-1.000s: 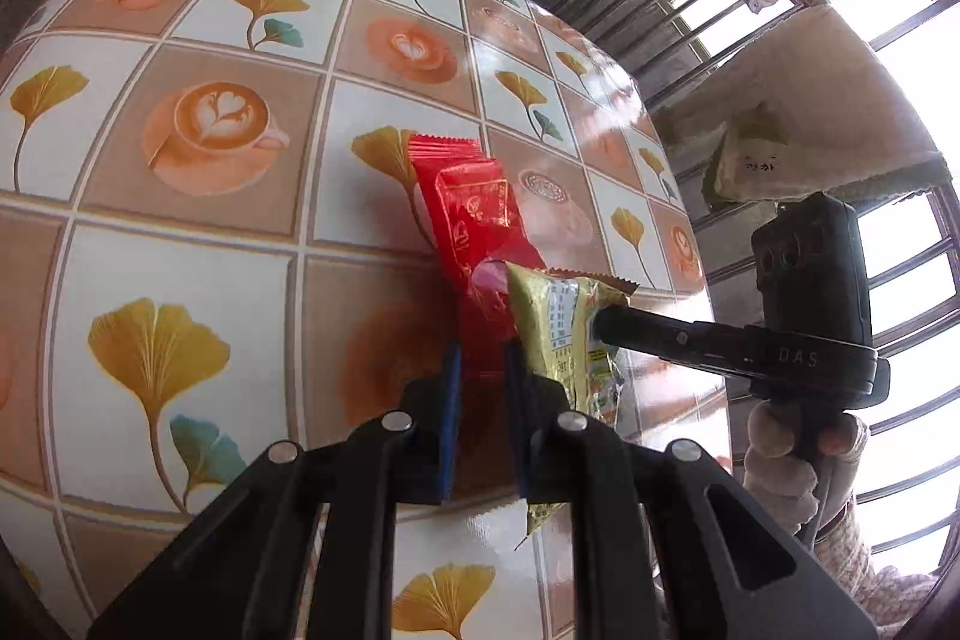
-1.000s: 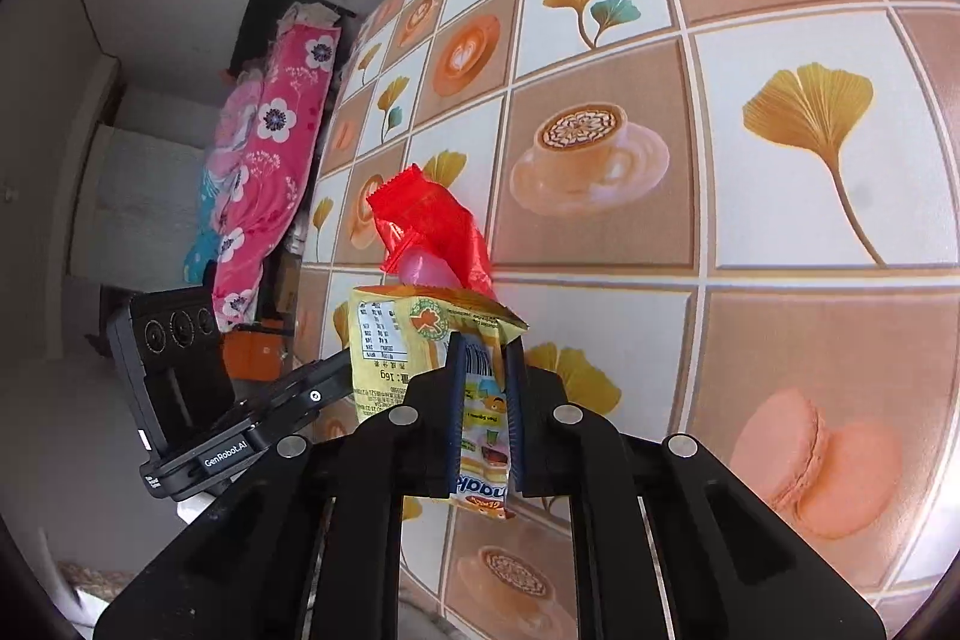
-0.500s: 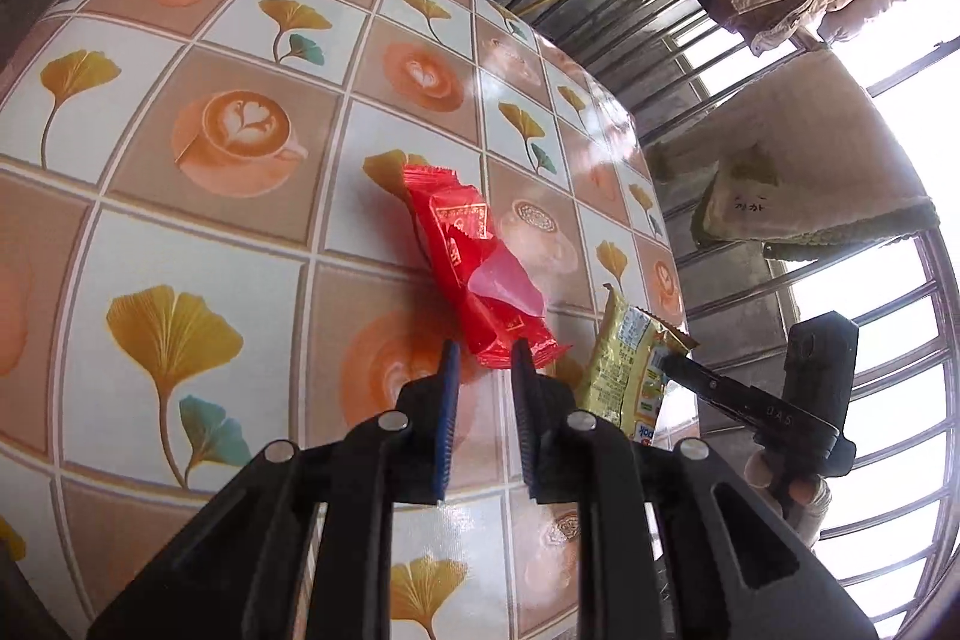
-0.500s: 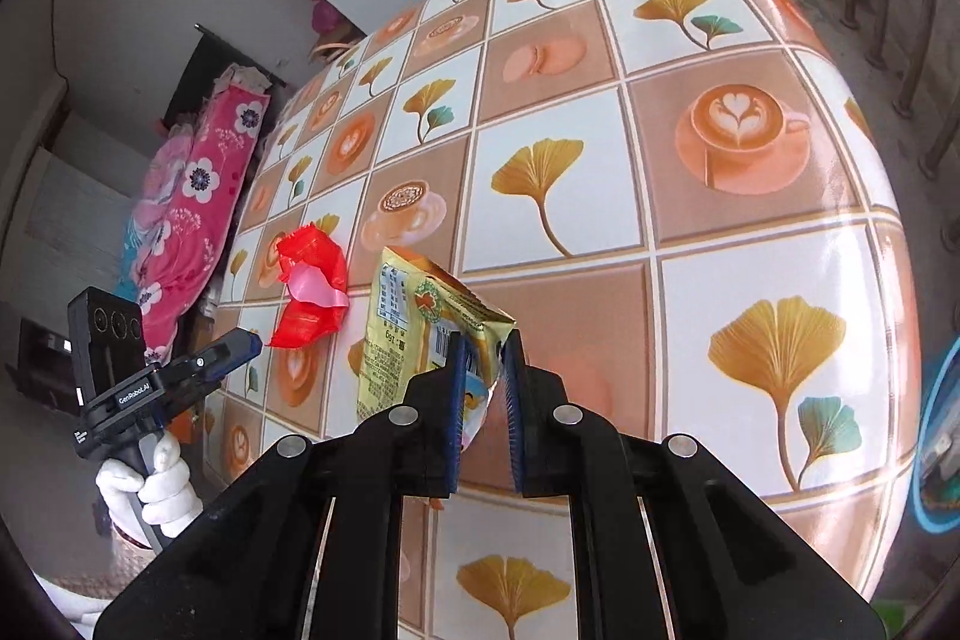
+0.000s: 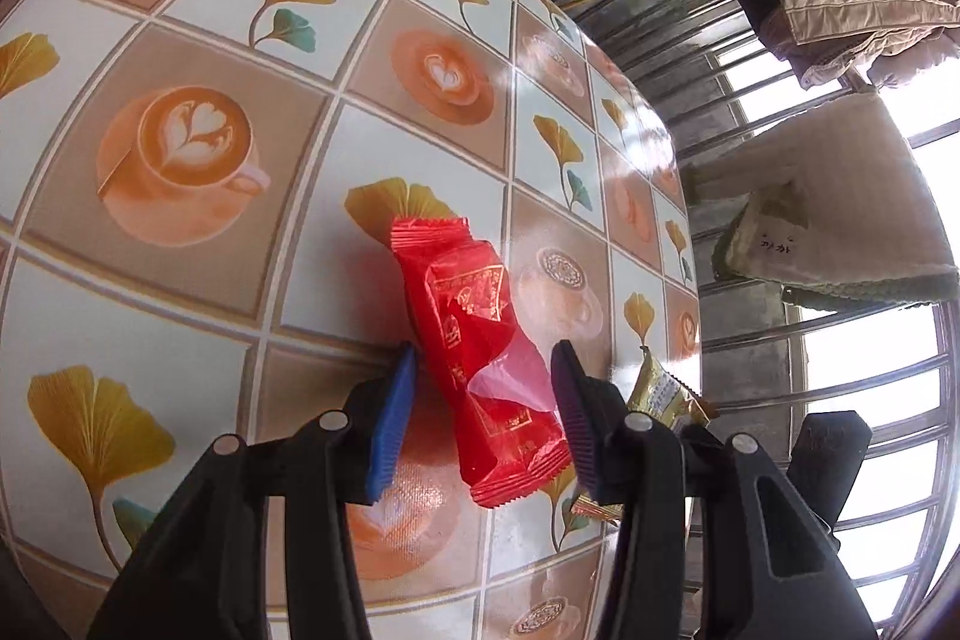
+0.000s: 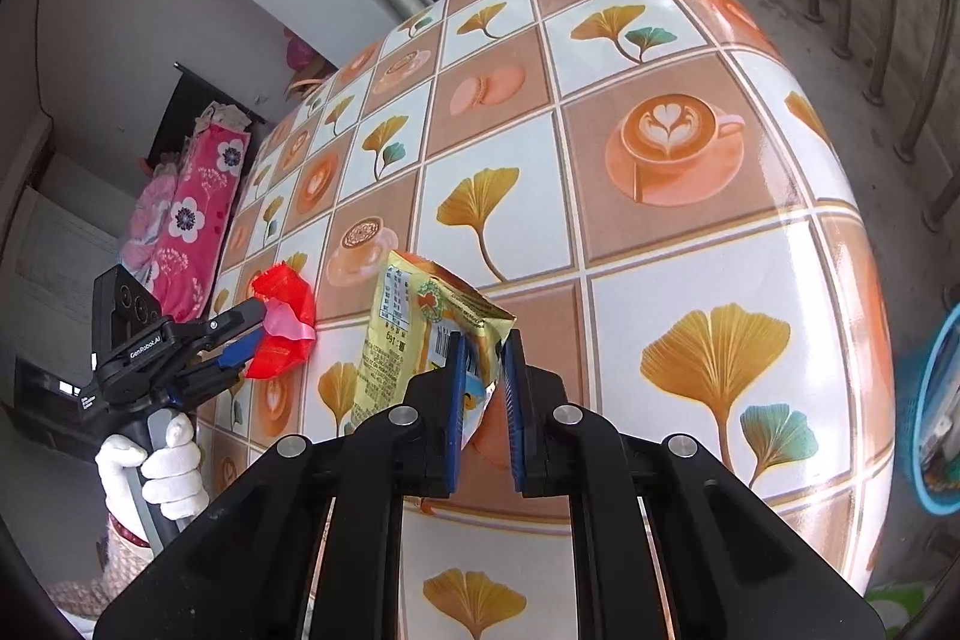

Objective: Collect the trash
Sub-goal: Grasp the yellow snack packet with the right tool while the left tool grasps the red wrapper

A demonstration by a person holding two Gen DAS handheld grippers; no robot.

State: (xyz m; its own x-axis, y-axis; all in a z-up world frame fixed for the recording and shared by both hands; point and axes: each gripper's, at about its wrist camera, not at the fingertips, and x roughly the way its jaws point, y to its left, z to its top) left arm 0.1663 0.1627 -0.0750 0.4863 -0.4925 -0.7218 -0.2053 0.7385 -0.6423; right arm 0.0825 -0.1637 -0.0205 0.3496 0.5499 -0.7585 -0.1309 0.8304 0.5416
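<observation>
I am assessing progress first: collection is partway through by my judgement, with one wrapper lifted, one about to be gripped, and neither yet binned. I am viewing the counter, covered in an oilcloth printed with ginkgo leaves and coffee cups; it is filling most of both views. Off its right edge, a blue basket is showing partly in the right wrist view; I am treating it as the likely bin, though its contents are too small to read. Beyond the counter's far edge, window bars and hanging bedding are standing against bright daylight; a pink floral quilt is lying past the left edge.

I am holding the yellow wrapper clear of the counter near its front edge, with the right gripper fingers pinching its lower end. The red wrapper is lying on the counter near the front left corner. The left gripper fingers have just been opening and are standing spread on either side of it, pads not yet pressing. A white-gloved hand is gripping that handle.
</observation>
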